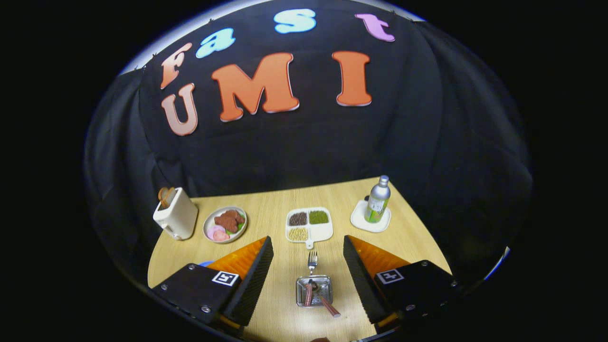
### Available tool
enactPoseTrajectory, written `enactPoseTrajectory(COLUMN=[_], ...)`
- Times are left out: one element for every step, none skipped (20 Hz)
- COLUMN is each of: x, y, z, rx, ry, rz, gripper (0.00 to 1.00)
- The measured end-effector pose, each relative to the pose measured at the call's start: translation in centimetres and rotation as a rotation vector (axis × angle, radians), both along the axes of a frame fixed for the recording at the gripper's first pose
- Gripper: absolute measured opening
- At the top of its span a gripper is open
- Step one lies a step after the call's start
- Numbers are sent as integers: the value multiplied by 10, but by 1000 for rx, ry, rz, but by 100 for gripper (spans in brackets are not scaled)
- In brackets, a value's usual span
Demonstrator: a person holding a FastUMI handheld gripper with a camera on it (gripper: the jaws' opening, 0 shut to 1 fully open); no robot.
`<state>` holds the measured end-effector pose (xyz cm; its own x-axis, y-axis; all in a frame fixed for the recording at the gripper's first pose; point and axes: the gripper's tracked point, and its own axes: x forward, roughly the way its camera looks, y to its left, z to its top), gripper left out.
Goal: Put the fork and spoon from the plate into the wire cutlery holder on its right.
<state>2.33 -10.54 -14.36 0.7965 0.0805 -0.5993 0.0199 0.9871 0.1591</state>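
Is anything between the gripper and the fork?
No, nothing visible is in the way. The gripper is open, and the fork and spoon lie on a small metal tray right between its fingers, with only bare table around.

The hand-held gripper [308, 270] hangs above the table, its two fingers [254, 280] spread wide apart, gripping nothing.
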Motion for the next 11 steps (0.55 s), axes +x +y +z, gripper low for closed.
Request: enactPoseTrajectory(x=[3, 4, 10, 13, 17, 18, 19, 20, 23, 24, 24], y=[-5, -8, -8, -8, -11, -16, -20, -26, -30, -32, -34], z=[11, 23, 32, 40, 50, 62, 74, 84, 95, 106, 115], rx=[-11, -24, -37, -45, -51, -62, -81, -106, -123, -134, -143], ry=[-65, -129, -188, -240, -291, -340, -392, -442, -494, -538, -579], rz=[-11, -23, -37, -49, -54, -60, -68, -81, -86, -93, -97], gripper=[90, 90, 89, 89, 89, 91, 92, 94, 94, 95, 95])
